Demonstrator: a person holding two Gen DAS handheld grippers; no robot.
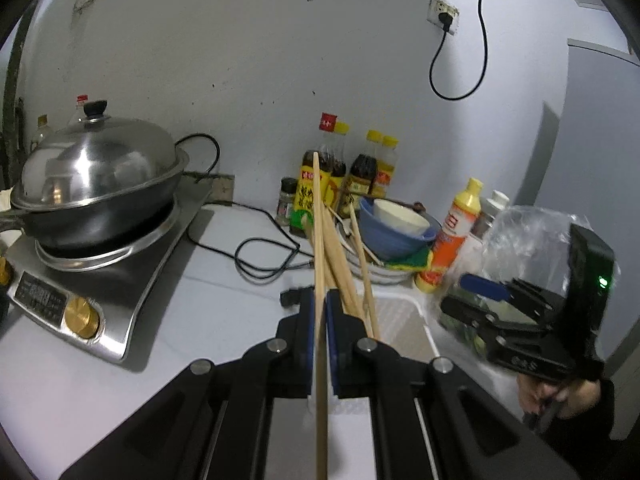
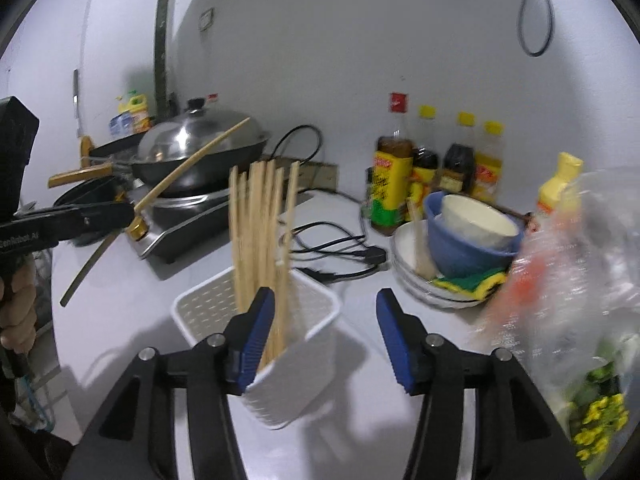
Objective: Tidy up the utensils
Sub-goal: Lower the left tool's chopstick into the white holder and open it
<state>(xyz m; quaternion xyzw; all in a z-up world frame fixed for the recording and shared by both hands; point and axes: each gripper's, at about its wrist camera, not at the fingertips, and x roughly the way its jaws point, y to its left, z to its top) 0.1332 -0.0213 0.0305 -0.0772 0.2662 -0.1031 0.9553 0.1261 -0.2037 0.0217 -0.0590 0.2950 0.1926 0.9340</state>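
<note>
The left hand-held gripper (image 1: 320,312) was clenched on one chopstick (image 1: 319,240), held above the desk (image 2: 120,308). The right hand-held gripper (image 2: 324,320) hung released over the white holder (image 2: 296,364), already stocked with chopsticks (image 2: 260,232). More lay in the dish stack (image 2: 404,256), seemingly yet unsorted.

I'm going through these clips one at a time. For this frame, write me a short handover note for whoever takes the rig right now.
Left gripper: shut on a single chopstick, held up above the counter.
Right gripper: open, empty, hovering just in front of the white holder.
White holder: on the counter, already holding a bundle of chopsticks standing upright.
Dish pile: a blue bowl with a white bowl inside; at least one more chopstick leans in the dish beside it.
Left to do: drop the held chopstick into the holder, then probably fetch the one in the dishes.
</note>
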